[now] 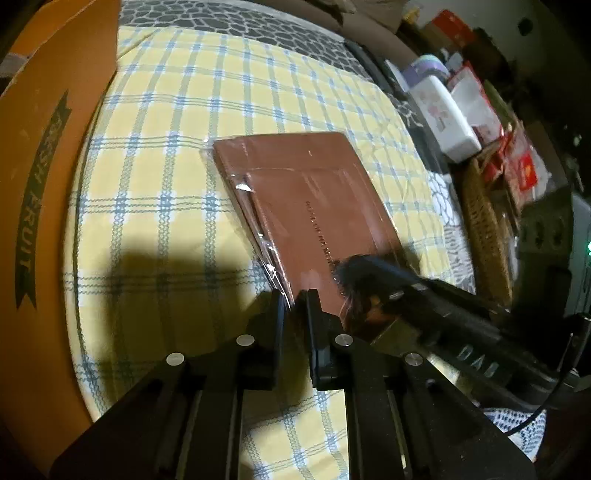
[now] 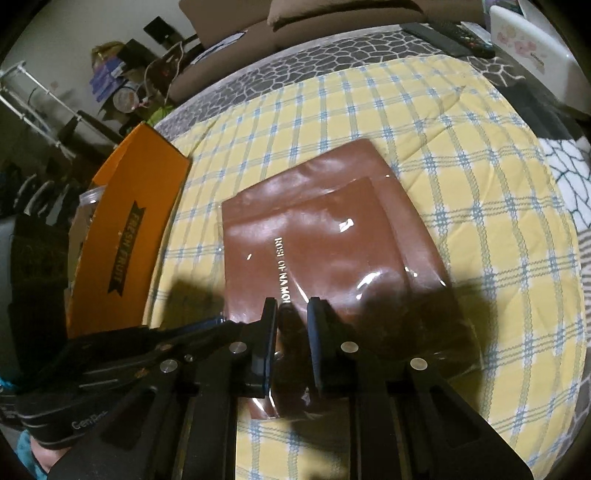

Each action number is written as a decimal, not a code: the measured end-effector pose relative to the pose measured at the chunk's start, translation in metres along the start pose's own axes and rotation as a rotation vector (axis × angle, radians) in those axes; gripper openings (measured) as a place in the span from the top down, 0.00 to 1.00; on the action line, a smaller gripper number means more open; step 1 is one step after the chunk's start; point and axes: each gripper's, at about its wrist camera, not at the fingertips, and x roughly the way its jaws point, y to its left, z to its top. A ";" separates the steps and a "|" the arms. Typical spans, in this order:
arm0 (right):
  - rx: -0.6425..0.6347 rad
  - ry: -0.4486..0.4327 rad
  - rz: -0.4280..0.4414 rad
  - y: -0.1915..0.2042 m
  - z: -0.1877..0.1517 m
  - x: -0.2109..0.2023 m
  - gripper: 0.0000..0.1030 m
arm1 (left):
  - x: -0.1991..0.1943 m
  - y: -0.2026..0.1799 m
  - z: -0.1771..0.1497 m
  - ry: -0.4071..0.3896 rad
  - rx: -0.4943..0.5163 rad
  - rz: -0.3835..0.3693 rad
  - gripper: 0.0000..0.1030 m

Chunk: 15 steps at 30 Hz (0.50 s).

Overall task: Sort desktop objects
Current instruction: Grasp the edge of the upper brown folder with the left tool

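A brown notebook in clear plastic wrap [image 1: 310, 199] lies on the yellow checked cloth; it also shows in the right wrist view [image 2: 332, 243]. My left gripper [image 1: 293, 295] is shut on the notebook's near corner, its jaws pinching the wrap and cover edge. My right gripper [image 2: 291, 302] hangs over the notebook's near edge with a narrow gap between the jaws; I cannot tell whether it touches the wrap. The right gripper's body shows in the left wrist view [image 1: 424, 295], lying over the notebook's near right corner.
An orange "FRESH FRUIT" cardboard box [image 1: 48, 184] stands along the left edge of the cloth, also in the right wrist view [image 2: 129, 236]. A white case [image 1: 447, 118], red packets and a wicker basket [image 1: 484, 221] crowd the right side. Remotes [image 2: 450, 35] lie at the back.
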 end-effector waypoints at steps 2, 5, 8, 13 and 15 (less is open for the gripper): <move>0.006 -0.045 -0.071 -0.007 0.003 -0.012 0.83 | 0.000 0.002 0.001 -0.002 -0.008 -0.005 0.90; 0.055 -0.079 -0.119 -0.026 0.003 -0.020 0.83 | 0.001 0.002 0.001 -0.002 -0.006 0.002 0.90; 0.073 -0.045 -0.122 -0.036 0.000 -0.009 0.83 | 0.002 0.003 0.001 -0.006 -0.022 0.000 0.89; 0.068 -0.016 -0.044 -0.030 0.000 -0.003 0.82 | 0.008 0.007 0.001 -0.002 -0.054 -0.012 0.75; 0.067 -0.009 -0.029 -0.027 0.000 -0.002 0.78 | 0.008 0.005 0.000 -0.005 -0.043 -0.008 0.75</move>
